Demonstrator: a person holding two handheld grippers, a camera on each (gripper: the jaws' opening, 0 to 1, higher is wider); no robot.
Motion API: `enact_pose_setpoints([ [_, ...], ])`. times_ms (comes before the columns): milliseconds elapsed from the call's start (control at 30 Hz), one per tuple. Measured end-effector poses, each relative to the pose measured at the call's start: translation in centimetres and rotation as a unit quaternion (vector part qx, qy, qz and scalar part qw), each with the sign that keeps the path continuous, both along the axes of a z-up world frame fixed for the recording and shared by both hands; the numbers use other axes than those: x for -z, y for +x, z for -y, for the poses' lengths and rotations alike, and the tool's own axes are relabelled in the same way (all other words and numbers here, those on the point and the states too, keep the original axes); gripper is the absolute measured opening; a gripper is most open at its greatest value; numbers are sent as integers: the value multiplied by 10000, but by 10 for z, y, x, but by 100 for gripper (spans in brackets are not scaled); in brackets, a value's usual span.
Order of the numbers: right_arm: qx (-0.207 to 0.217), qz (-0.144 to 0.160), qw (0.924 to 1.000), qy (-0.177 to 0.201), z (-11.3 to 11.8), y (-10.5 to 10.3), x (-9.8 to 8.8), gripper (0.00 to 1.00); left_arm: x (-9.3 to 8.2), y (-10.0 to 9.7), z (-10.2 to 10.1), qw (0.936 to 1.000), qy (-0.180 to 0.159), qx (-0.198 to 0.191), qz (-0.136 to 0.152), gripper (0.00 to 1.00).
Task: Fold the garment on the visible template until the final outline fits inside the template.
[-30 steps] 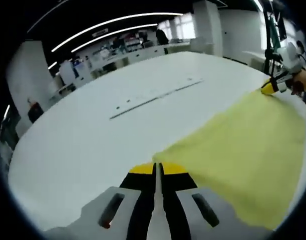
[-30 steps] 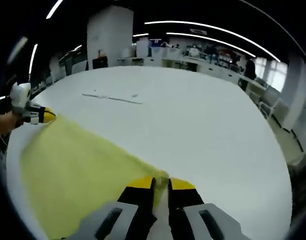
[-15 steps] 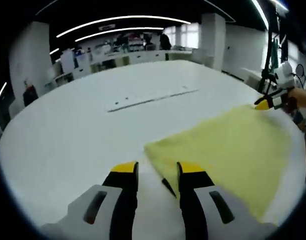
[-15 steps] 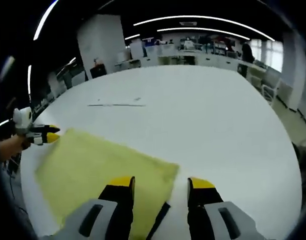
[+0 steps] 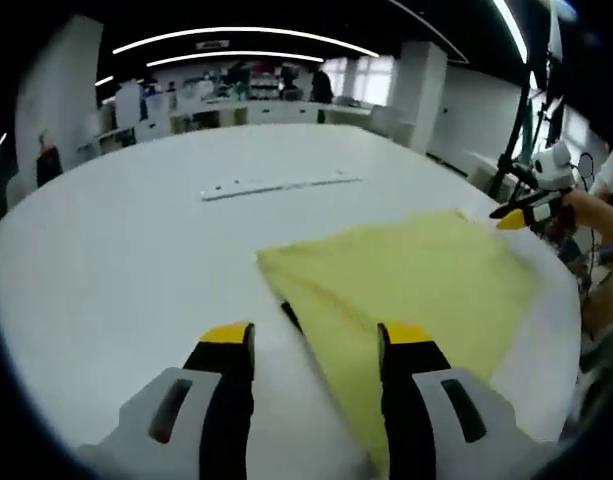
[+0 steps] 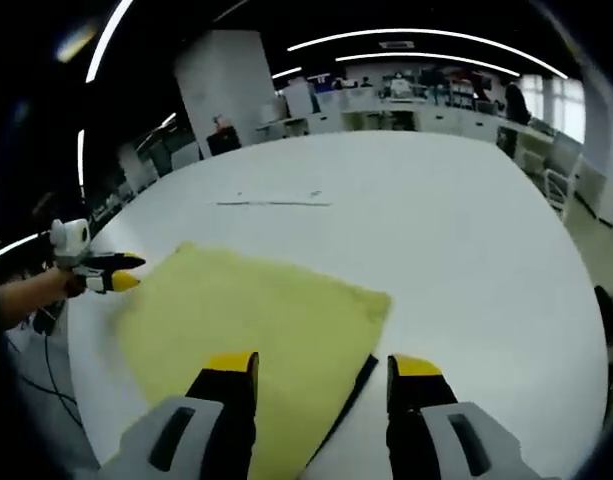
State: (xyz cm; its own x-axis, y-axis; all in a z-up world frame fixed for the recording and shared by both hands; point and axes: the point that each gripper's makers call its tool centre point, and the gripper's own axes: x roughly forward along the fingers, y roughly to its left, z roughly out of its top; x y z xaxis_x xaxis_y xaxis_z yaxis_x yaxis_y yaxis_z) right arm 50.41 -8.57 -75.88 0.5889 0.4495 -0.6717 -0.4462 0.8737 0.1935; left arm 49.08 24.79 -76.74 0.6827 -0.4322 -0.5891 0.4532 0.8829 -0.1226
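Note:
A yellow garment point(image 5: 406, 280) lies flat, folded, on the white table point(image 5: 116, 260). A thin dark edge point(image 5: 290, 316) shows under its near corner. My left gripper point(image 5: 316, 340) is open just short of that corner, with nothing between its jaws. In the right gripper view the same garment point(image 6: 256, 310) spreads ahead, and a dark edge point(image 6: 352, 392) peeks out along its right side. My right gripper point(image 6: 324, 365) is open over the cloth's near edge and holds nothing. Each gripper shows in the other's view: the right gripper point(image 5: 521, 210) in a hand, the left gripper point(image 6: 101, 272) at the cloth's far corner.
A thin pale strip point(image 5: 276, 185) lies farther out on the table, seen too as a strip point(image 6: 274, 203) in the right gripper view. The table's rounded edge point(image 6: 586, 380) runs close on the right. Desks and pillars stand far behind.
Both grippers were shut on corners of the raised garment a second ago. They have opened and let go, and the cloth now lies flat on the table.

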Motion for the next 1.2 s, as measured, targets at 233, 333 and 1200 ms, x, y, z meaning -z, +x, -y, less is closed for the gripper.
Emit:
enact_pose_setpoints([
  [233, -207, -19, 9998, -14, 5, -28, -4, 48, -3, -24, -2, 9999, -42, 150, -41, 47],
  [333, -324, -36, 9995, 5, 5, -40, -3, 48, -2, -35, -1, 9997, -102, 219, -79, 46],
  [1200, -872, -322, 9956, 144, 6, -113, 23, 29, 19, -87, -1, 9980, -353, 208, -477, 33],
])
